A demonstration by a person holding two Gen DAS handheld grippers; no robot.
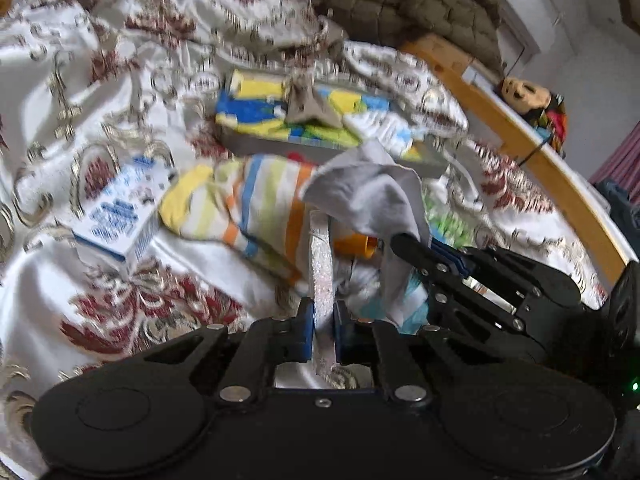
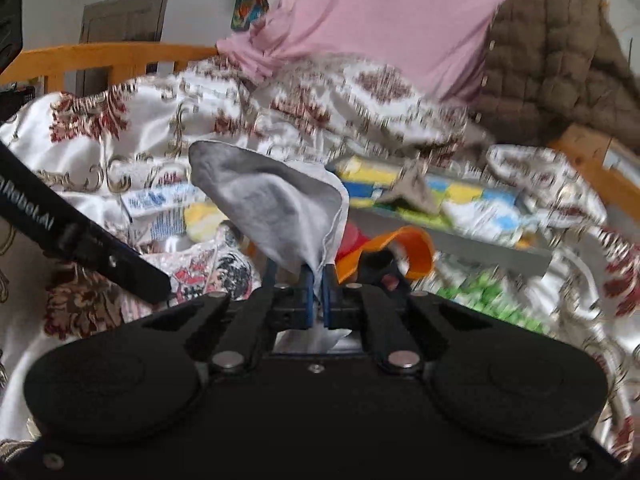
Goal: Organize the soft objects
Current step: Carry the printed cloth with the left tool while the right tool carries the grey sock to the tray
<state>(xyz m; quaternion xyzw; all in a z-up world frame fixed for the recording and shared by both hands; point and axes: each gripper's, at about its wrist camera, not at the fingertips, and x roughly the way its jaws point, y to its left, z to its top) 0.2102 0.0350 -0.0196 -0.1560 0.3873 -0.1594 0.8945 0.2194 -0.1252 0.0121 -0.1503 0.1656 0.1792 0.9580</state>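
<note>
Right now a grey sock [image 2: 276,204] hangs bunched above the bed, its lower edge pinched tight between the blue-padded fingers of the right gripper [image 2: 317,292]; the cloth fans out upward from the pinch, and a bit of it pokes through behind the fingers. Seen from the left wrist, the same sock [image 1: 368,196] droops off the right gripper [image 1: 404,240], which reaches in from the right side.

The left gripper [image 1: 323,320] is clenched on a narrow, pale, glittery strip [image 1: 322,264] that stands up straight between its fingers; what the strip belongs to I cannot tell.

Just behind the sock lies a striped cloth [image 1: 256,204] in yellow, orange, blue and green, crumpled on the bed. Something orange [image 2: 404,248] shows beside the right gripper, too blurred to name. Further back sits a shallow grey tray [image 1: 280,146] filled with folded yellow, blue and green pieces, with a small brownish fabric shape [image 1: 308,104] on top of them. A white and blue carton [image 1: 120,212] lies off to the left of the striped cloth.

All of this rests on a white satin bedspread [image 1: 52,92] with red and gold ornaments. A wooden bed frame [image 1: 532,152] runs along the right edge, and a pink sheet [image 2: 400,20] and a brown quilted jacket [image 2: 552,60] are heaped at the far end.
</note>
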